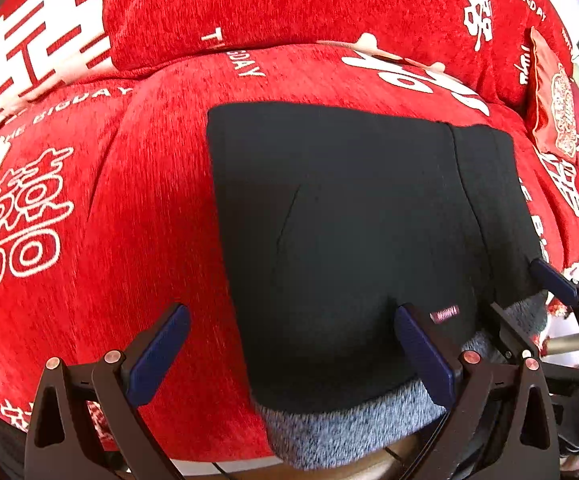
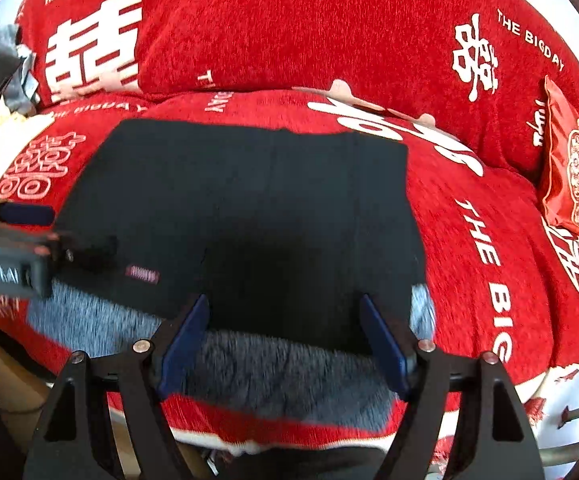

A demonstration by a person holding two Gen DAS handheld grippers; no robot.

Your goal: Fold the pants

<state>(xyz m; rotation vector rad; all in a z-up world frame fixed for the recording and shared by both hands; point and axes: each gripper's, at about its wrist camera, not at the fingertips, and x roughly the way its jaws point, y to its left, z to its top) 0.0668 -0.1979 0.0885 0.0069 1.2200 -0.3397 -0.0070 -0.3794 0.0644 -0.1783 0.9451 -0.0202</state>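
Pants (image 1: 353, 232) folded, long axis near-to-far, grey lining nearest; both grippers' jaws spread, released.

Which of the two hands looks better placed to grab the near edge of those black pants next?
Right. The right gripper straddles the pants' near edge squarely; the left gripper has one finger off over the red cover.

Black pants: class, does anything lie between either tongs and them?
Nothing visible does. The black pants lie flat on the red cover; left tongs and right tongs sit open at their grey near edge.
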